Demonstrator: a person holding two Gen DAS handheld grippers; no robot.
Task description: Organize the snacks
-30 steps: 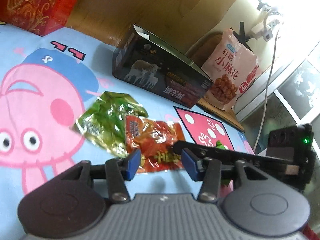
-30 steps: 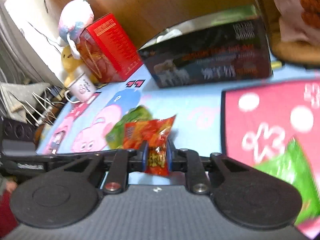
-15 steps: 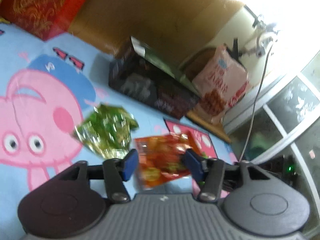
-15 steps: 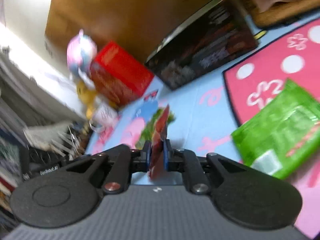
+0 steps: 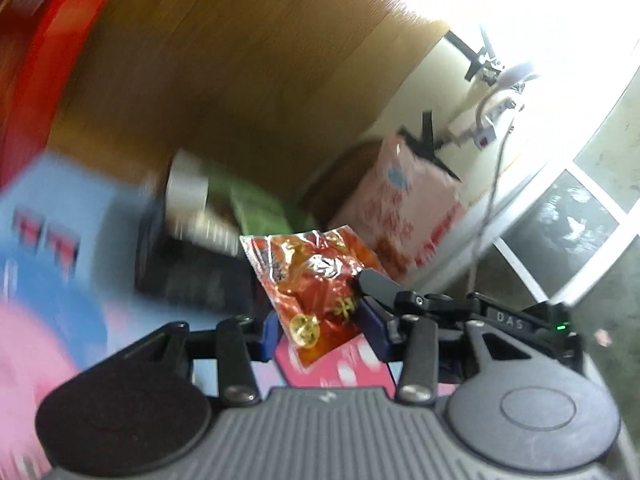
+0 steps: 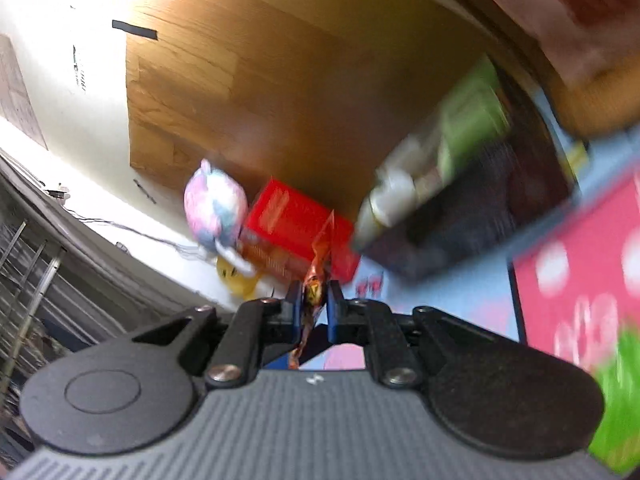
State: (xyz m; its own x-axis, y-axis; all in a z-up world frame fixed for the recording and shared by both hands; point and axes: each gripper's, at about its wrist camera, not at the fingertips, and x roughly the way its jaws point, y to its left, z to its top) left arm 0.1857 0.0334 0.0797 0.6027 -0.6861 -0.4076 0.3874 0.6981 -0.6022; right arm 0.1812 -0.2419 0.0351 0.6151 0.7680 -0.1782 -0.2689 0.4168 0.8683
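The right gripper (image 6: 313,307) was pinching a crinkly red-orange foil snack packet (image 6: 316,280) edge-on between its blue pads, and in the left view that same shiny packet (image 5: 316,280) hung in the air between the left gripper's (image 5: 320,330) blue fingers (image 5: 374,320), which were closing in around it, though I couldn't tell if they touched it. Past that, all pretty smeared, was a dark cardboard box (image 5: 192,268) with its top flap open on a blue cartoon-print sheet (image 5: 52,216). Behind it stood a pink plastic bag (image 5: 404,216), a glossy red box (image 6: 296,228) beside a fuzzy pastel plush toy (image 6: 214,210), and a wood-grain panel (image 5: 224,80).
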